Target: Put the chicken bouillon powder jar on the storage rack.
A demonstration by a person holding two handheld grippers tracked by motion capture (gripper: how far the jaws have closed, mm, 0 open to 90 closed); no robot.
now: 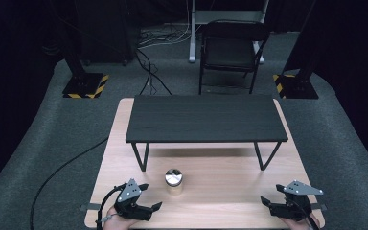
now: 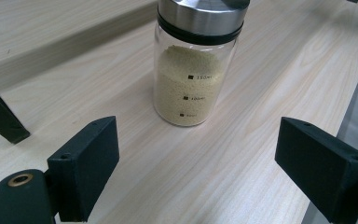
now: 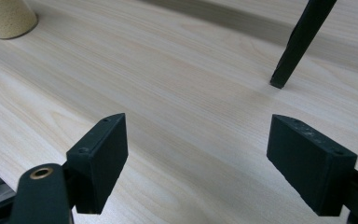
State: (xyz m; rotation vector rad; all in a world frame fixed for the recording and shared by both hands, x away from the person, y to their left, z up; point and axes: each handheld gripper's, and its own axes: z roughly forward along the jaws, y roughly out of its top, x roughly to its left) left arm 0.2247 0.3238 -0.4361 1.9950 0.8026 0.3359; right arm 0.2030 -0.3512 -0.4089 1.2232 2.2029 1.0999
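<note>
A small round glass jar point(image 1: 174, 182) stands upright on the pale wood tabletop point(image 1: 220, 191), near the front edge and a bit left of the middle. It has a shiny silver metal lid point(image 2: 200, 14) with a black ring under it. Inside is a fine, pale yellow grainy stuff point(image 2: 189, 88), filling most of the jar. Small black marks run up the glass; the top one reads "150ml", and the lower ones are too small to read.

Behind the jar stands a low black shelf point(image 1: 203, 120) with a flat dark top and thin bent metal legs.

The left gripper point(image 1: 146, 196) rests just left of the jar, jaws spread wide, holding nothing. The right gripper point(image 1: 270, 200) sits near the front right corner, well apart from the jar, jaws spread wide too. The jaws are flat black blocks with a dull finish.
</note>
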